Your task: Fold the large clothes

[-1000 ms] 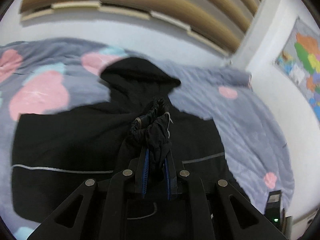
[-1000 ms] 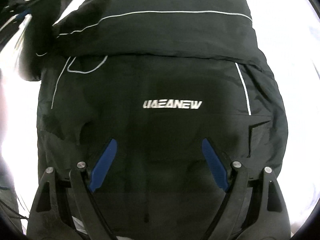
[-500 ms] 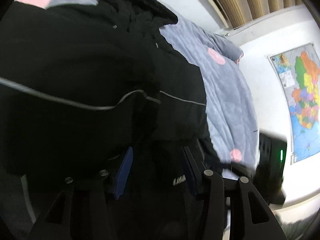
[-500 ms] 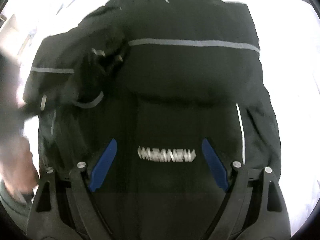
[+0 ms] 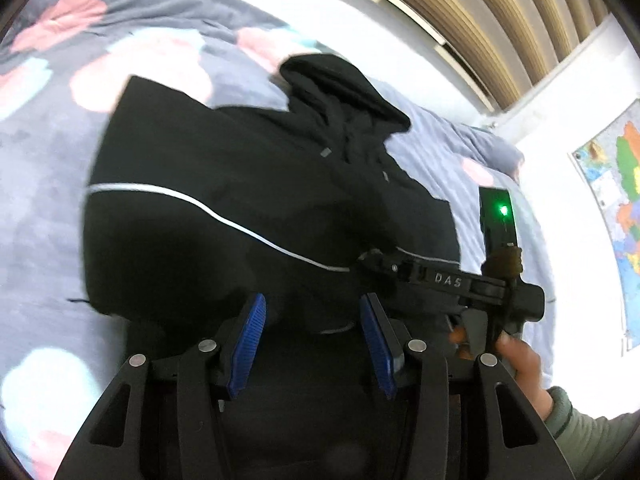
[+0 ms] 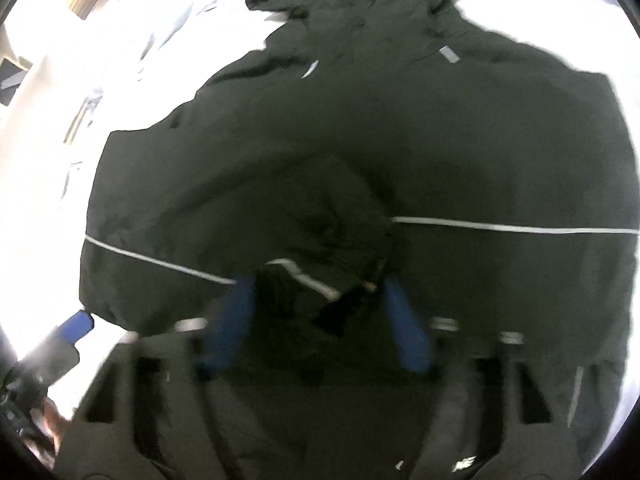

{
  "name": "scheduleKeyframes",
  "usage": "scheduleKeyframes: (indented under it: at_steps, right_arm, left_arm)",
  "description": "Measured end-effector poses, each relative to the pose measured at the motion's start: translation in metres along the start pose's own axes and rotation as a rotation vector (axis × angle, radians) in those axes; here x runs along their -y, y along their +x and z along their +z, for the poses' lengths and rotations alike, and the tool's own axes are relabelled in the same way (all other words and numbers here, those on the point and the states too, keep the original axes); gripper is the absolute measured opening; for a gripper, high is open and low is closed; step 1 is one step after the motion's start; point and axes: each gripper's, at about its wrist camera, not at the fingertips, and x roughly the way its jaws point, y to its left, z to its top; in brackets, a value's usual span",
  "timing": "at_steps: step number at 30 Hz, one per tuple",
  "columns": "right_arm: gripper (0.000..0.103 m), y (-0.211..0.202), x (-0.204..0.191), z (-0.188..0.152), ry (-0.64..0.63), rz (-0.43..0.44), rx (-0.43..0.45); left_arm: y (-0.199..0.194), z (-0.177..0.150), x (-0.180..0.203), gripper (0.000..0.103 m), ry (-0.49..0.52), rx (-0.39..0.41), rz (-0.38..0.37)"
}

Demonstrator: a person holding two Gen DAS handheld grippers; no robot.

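Note:
A large black hooded jacket [image 5: 224, 184] with thin white piping lies on the bed, hood toward the headboard. It also fills the right wrist view [image 6: 400, 140]. My left gripper [image 5: 312, 320] is open and empty, low over the jacket's near part. My right gripper [image 6: 316, 300] is open, its blue pads either side of a bunched sleeve fold with a white stripe; the view is blurred. The right gripper's body also shows in the left wrist view [image 5: 448, 284], held by a hand, reaching over the jacket's right side.
The grey bedspread [image 5: 52, 128] with pink and pale blue blotches surrounds the jacket. A wooden slatted headboard [image 5: 480, 20] and white wall stand behind. A colourful map [image 5: 616, 200] hangs on the right wall. The left gripper's blue pad [image 6: 76, 324] shows at the right view's lower left.
My left gripper let go of the black sleeve cuff, opened and pulled back. My right gripper moved forward up the jacket to the folded sleeve, its pads a little closer together.

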Motion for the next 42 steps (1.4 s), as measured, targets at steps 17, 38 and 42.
scheduleKeyframes:
  at_steps: [17,38,42]
  right_arm:
    - [0.023,-0.124,0.082,0.004,0.052,-0.340,0.285]
    - [0.043,-0.105,0.139,0.010,0.105,-0.307,0.208]
    - [0.053,-0.100,0.110,0.038,0.051,-0.238,0.224]
  left_arm:
    - [0.049,0.042,-0.009,0.051,0.047,0.042,0.178]
    - [0.080,0.059,0.015,0.052,0.142,0.022,0.267]
    - [0.094,0.083,0.026,0.052,0.162,0.026,0.260]
